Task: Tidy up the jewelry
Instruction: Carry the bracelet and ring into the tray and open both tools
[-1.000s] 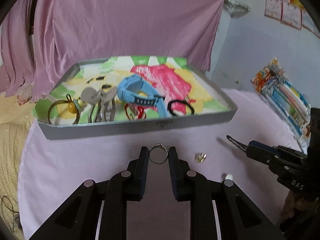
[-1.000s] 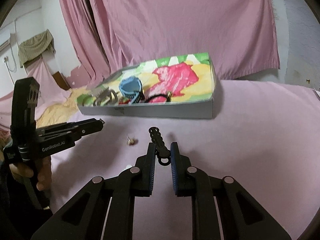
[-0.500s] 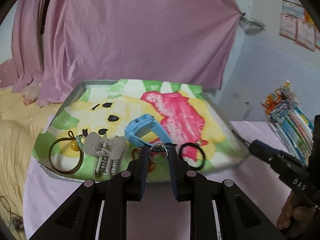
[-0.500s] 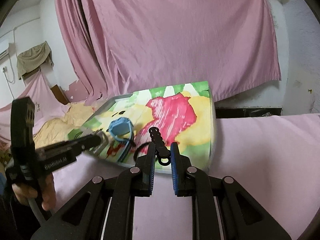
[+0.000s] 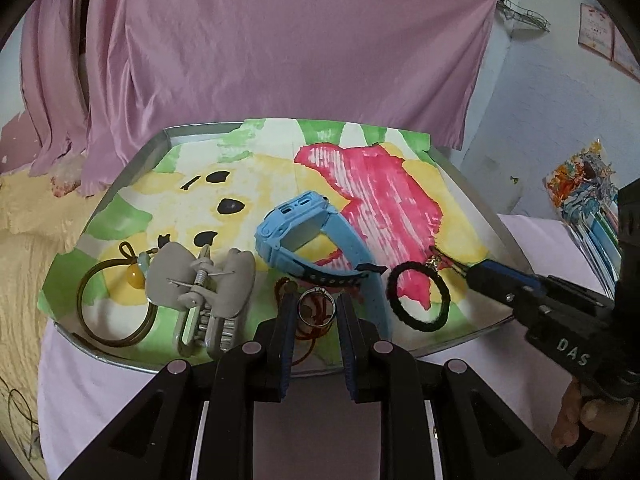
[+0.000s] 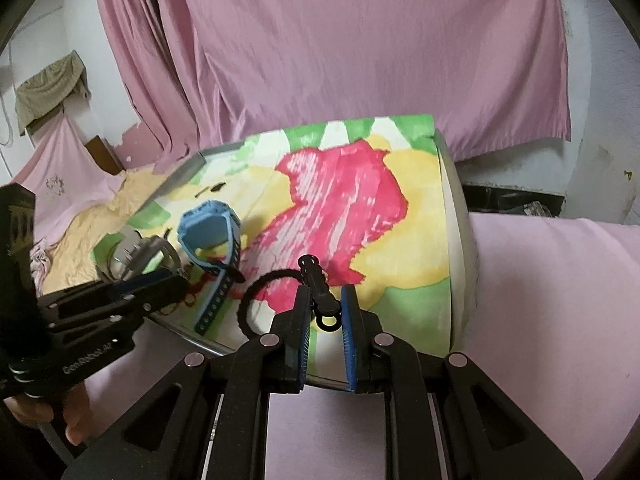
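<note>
Left wrist: ring (image 5: 316, 307) between jaws.

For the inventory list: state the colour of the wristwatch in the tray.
Light blue plastic wristwatch, clearest in the left wrist view.

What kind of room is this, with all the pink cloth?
Probably a room in a home, maybe a bedroom: pink sheets hang on the wall, a yellow blanket lies nearby, and books are stacked aside.

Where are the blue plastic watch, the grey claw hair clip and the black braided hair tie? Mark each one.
blue plastic watch (image 5: 298, 229): left wrist view, on its case.
grey claw hair clip (image 5: 200, 280): left wrist view, on its spring hinge.
black braided hair tie (image 5: 400, 312): left wrist view, on the lower left of the loop.
</note>
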The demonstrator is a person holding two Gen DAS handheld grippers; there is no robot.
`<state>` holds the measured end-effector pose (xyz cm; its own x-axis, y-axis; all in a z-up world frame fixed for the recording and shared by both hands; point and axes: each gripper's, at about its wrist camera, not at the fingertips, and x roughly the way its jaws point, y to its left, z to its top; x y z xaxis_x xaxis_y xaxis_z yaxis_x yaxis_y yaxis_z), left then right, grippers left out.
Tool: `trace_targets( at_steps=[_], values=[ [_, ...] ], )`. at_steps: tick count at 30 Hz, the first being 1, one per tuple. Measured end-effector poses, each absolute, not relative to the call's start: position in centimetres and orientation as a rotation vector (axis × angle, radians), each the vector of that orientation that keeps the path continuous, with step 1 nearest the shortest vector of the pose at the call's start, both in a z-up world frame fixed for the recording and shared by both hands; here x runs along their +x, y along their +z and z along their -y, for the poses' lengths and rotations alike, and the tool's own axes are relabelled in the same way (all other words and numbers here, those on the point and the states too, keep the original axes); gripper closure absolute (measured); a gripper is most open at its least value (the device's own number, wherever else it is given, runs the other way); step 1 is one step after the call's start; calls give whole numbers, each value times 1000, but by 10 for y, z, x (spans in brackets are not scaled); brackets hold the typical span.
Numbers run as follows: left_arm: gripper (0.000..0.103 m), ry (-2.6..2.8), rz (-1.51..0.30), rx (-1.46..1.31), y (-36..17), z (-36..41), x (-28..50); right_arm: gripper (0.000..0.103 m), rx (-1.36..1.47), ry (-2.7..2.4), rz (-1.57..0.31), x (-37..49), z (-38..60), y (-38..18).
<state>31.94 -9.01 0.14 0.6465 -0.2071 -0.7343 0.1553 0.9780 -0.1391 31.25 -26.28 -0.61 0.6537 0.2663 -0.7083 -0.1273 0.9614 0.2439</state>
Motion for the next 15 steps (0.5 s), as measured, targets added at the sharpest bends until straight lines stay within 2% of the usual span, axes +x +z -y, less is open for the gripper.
trace_targets(
  at_steps=[15],
  values=[
    [84, -190, -866, -55, -5, 91, 326, 89, 139, 208, -840, 316, 258, -10]
  ],
)
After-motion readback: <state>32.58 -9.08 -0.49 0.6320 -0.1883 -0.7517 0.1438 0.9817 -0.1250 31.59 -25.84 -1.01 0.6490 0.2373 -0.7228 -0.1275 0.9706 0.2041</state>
